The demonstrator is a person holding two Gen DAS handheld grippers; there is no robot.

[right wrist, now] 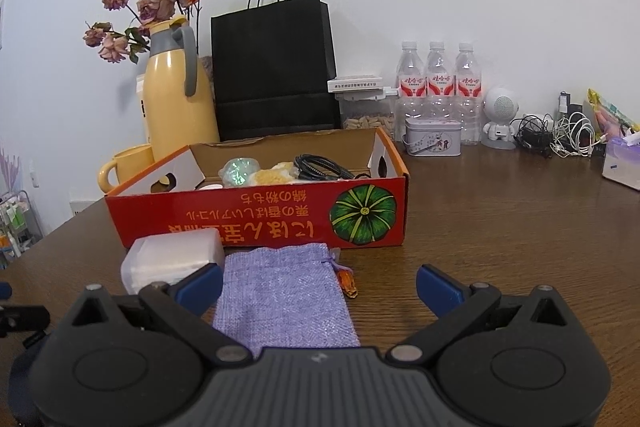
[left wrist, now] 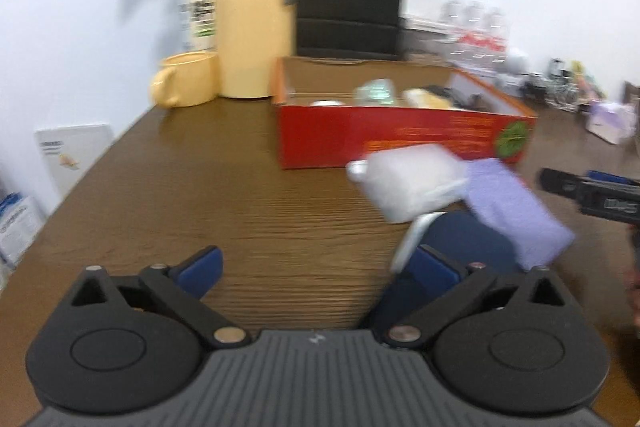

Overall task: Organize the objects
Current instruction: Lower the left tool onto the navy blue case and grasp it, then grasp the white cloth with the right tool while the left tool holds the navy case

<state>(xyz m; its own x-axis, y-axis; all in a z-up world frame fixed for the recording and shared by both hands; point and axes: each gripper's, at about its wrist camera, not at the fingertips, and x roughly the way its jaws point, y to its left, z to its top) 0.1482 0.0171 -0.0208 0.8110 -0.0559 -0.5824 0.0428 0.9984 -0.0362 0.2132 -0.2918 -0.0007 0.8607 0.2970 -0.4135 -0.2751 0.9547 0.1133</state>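
We're holding both grippers wide and empty: left gripper [left wrist: 308,263], right gripper [right wrist: 320,281]. The lilac pouch [right wrist: 286,297] is lying at 12 o'clock under the right jaws, touching the white plastic case [right wrist: 172,259] at 10, just before the red box [right wrist: 256,219]. We're suggesting centring on the pouch, keeping the left pad clear of the case.

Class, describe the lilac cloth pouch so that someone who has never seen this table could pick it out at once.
Find the open red cardboard box with the green pumpkin print on the brown table. Directly before its printed wall lies the lilac pouch, flat, beside a translucent white plastic box. It is the only soft, woven, purple thing there, with a drawstring.
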